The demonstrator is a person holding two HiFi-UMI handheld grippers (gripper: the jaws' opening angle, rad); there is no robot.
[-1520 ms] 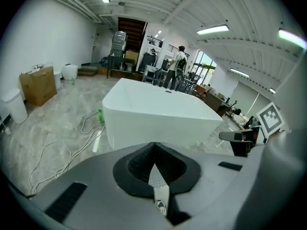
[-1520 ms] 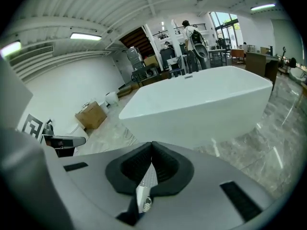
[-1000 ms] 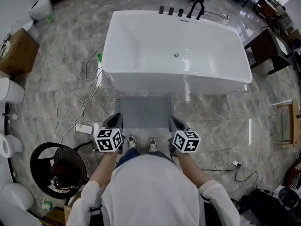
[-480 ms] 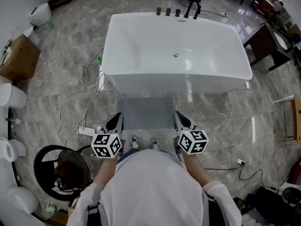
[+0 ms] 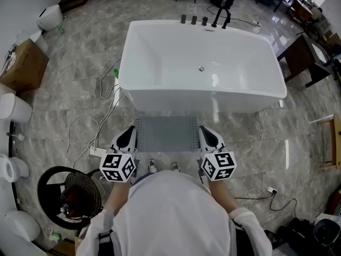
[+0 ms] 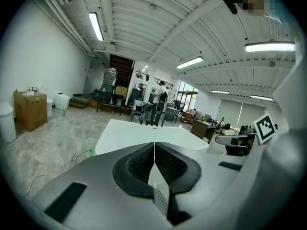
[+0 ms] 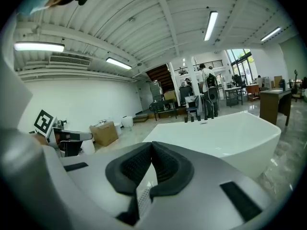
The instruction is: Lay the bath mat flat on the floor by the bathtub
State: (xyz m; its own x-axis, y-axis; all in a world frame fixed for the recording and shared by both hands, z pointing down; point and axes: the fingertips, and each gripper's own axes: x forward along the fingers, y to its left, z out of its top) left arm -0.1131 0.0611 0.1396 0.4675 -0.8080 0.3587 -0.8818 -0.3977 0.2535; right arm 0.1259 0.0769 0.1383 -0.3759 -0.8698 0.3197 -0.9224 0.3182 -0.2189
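The grey perforated bath mat [image 5: 165, 133] hangs just in front of the white bathtub [image 5: 202, 63], held up by its two near corners. My left gripper [image 5: 129, 136] is shut on the left corner and my right gripper [image 5: 206, 135] is shut on the right corner. In the left gripper view the closed jaws pinch a strip of mat [image 6: 160, 198] at the left gripper [image 6: 154, 150], with the bathtub [image 6: 144, 133] beyond. In the right gripper view the right gripper [image 7: 152, 150] likewise clamps a strip of mat [image 7: 142, 195], and the bathtub [image 7: 225, 133] lies ahead.
White cables [image 5: 90, 127] and a power strip [image 5: 97, 151] trail over the marble floor left of the mat. A round black fan [image 5: 69, 191] stands at lower left. A cardboard box [image 5: 21, 63] and toilets [image 5: 13, 108] line the left side; a dark table [image 5: 306, 52] is right.
Both grippers have risen together with the mat's near corners still clamped. The mat's near edge has come up off the floor with them.
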